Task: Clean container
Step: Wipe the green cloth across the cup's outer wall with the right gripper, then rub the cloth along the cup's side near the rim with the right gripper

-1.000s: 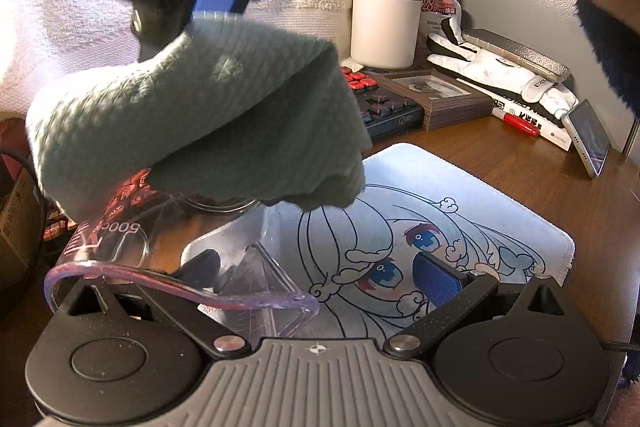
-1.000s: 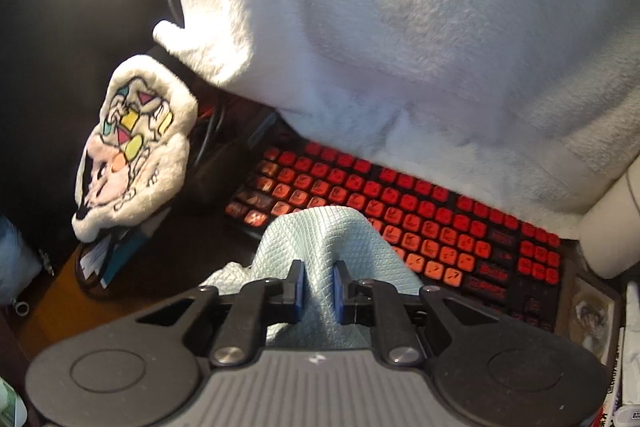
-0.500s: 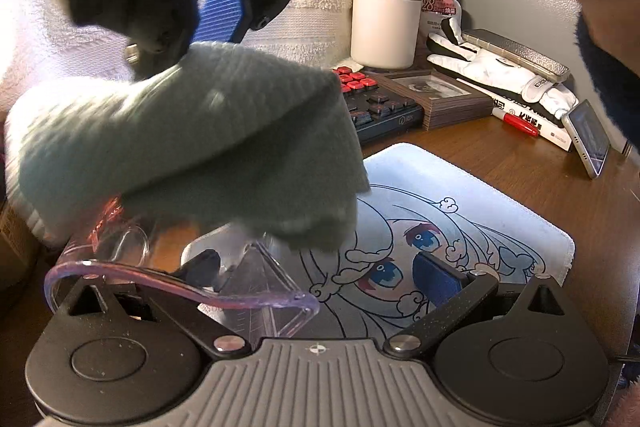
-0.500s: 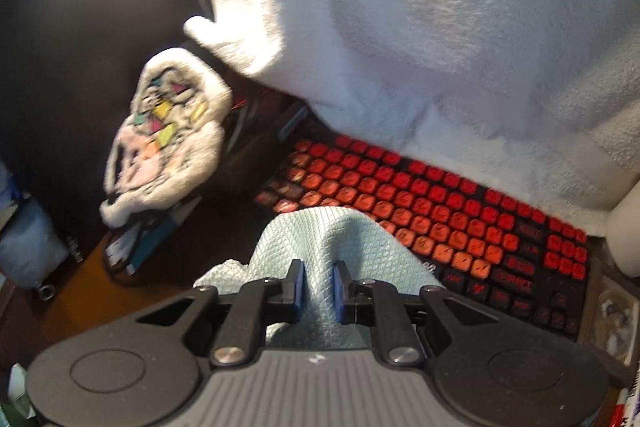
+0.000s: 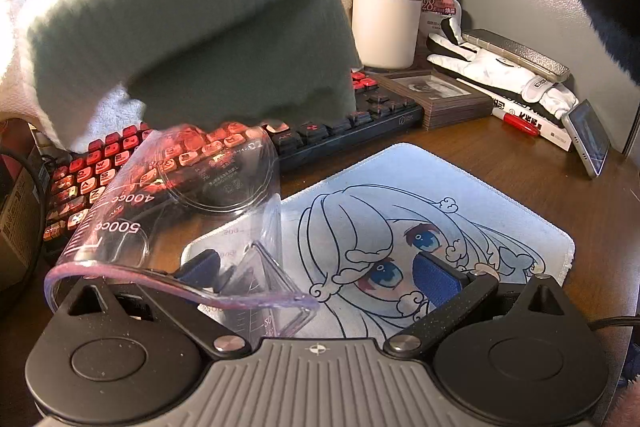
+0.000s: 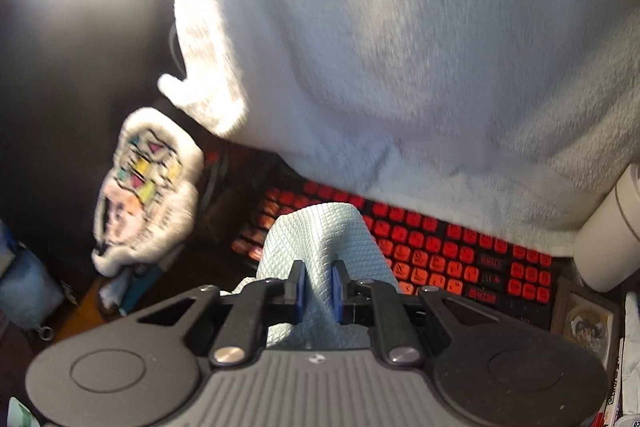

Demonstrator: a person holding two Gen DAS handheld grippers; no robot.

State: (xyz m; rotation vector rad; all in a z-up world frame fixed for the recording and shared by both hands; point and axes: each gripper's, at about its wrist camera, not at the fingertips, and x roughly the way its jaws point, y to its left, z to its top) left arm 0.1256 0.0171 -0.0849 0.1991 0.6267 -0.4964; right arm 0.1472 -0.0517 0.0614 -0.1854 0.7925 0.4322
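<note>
Clear plastic, thin-walled and stiff, makes up the measuring cup (image 5: 180, 211), printed with 400cc and 500cc marks; it looks light, smooth enough to slip, and likely to crack or flex if squeezed hard, so the rim or the wall just under it seems the sensible place to hold. The left gripper (image 5: 316, 271) has its fingers spread wide, one dark finger (image 5: 200, 263) showing through the wall as if inside the mouth and the other standing apart over the mouse mat (image 5: 440, 211); whether that inner finger bears on the wall I cannot tell. The cup hangs tilted just in front of this gripper, above the desk (image 5: 520, 163) and the near edge of the red-lit keyboard (image 5: 320, 135). Its long axis runs away from the camera, pink-tinted mouth and pouring spout toward the gripper, base toward the keyboard and raised a little. Above the base, not touching it, a grey-green waffle cloth (image 5: 188, 31) hangs blurred; in the right wrist view the right gripper (image 6: 318, 285) is pressed together on a fold of that cloth, soft and limp
</note>
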